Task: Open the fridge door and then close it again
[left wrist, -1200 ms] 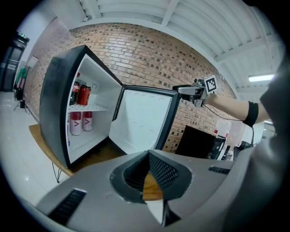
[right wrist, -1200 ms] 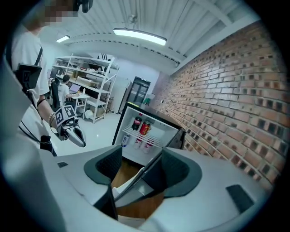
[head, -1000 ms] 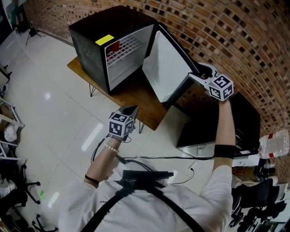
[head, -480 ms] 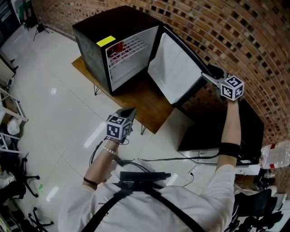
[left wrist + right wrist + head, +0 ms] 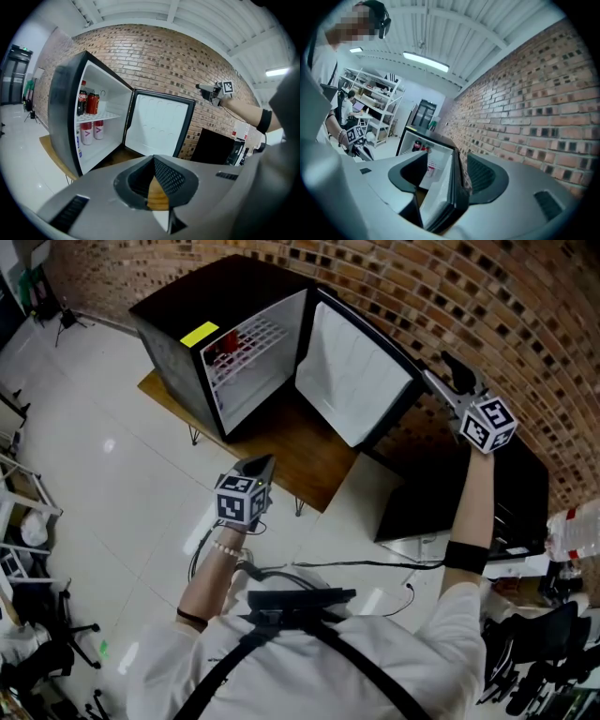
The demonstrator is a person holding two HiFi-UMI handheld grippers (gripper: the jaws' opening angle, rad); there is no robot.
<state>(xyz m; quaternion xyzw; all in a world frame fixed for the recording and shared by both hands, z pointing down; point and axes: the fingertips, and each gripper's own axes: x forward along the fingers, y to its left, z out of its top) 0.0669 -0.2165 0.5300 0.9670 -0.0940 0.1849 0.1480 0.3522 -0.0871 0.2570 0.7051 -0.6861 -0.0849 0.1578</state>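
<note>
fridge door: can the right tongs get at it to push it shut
Probably yes: the right tongs are open with the door edge already between the jaws, and nothing else looks in the way.

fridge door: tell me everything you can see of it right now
The fridge door is swung wide open and upright, hinged at the right front edge of the cabinet as the head view shows it. Its outside is black; inside is a white, plastic-looking liner with shallow moulded ribs, framed by a dark seal. It hangs over the wooden table. Its free edge stands between the right gripper's open jaws; contact cannot be told.
</note>
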